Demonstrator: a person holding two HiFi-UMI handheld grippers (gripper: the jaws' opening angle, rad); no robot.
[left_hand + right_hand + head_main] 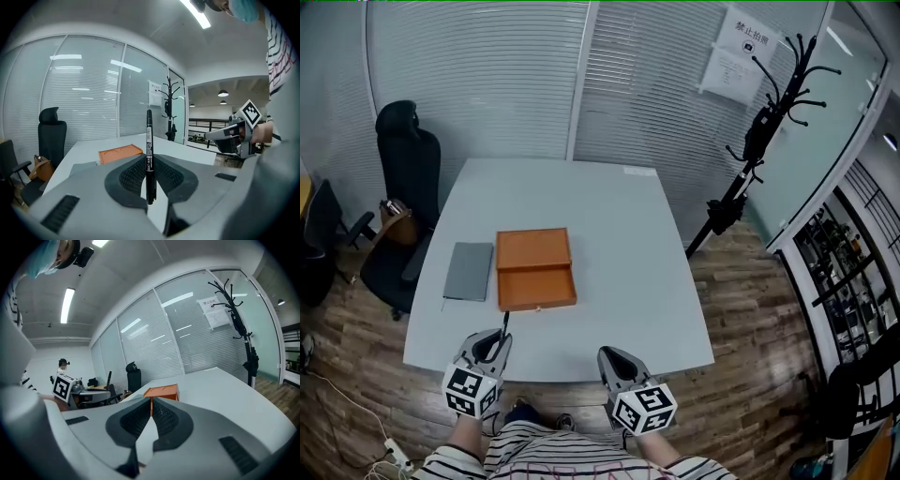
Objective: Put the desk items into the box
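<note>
Left gripper (490, 345) is held over the near edge of the grey table (628, 234), its jaws closed narrowly on a black pen (149, 154), which stands upright between the pads with its printed barrel rising above them. Right gripper (614, 361) is at the same table edge, apart from the left one; its jaws are pressed together at the tips with nothing between them. The orange box (534, 269) lies open and flat left of the table's centre, just ahead of the left gripper. A grey notebook (469, 271) lies just beside the box's left edge. A black office chair (408, 187) stands at the table's far left corner.
</note>
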